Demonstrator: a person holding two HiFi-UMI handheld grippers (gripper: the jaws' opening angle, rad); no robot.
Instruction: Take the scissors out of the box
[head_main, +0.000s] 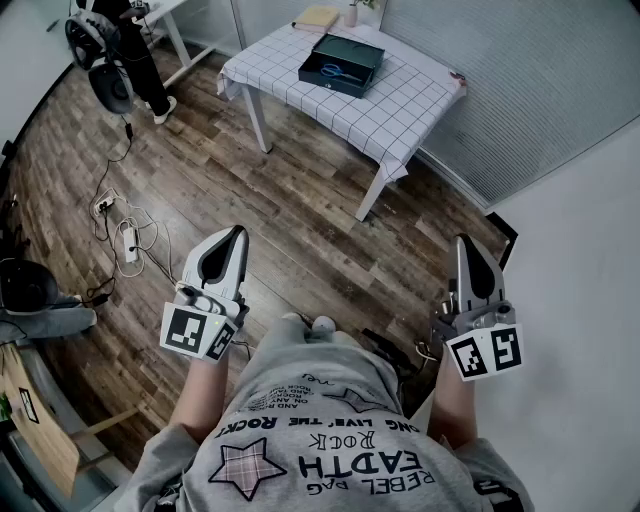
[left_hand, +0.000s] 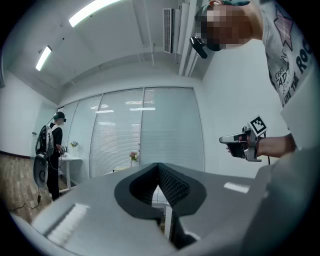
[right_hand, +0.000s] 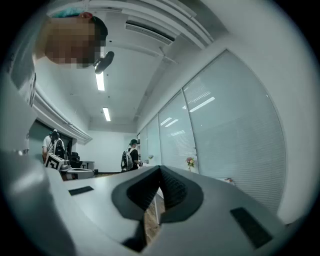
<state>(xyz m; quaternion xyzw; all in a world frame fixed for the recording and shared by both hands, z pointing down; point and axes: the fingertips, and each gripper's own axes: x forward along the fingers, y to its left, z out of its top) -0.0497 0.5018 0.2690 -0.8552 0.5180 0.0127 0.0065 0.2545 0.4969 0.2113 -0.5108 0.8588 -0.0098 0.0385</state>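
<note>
floor (head_main: 300, 200): wood-look planks, brown, low sheen. bench (head_main: 420, 105): covered by white checked cloth, matt, hanging in soft folds. box (head_main: 335, 83): dark, matt, smooth walls. scissors (head_main: 340, 71): blue handles, plastic-looking; blades too small to judge. left claw (head_main: 236, 236) and right claw (head_main: 464, 243): smooth matt grey plastic shells. pads (left_hand: 172, 186): black, ribbed, rubbery-looking.

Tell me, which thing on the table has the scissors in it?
The dark open box holds the blue-handled scissors; the tan flat thing behind it shows none.
</note>
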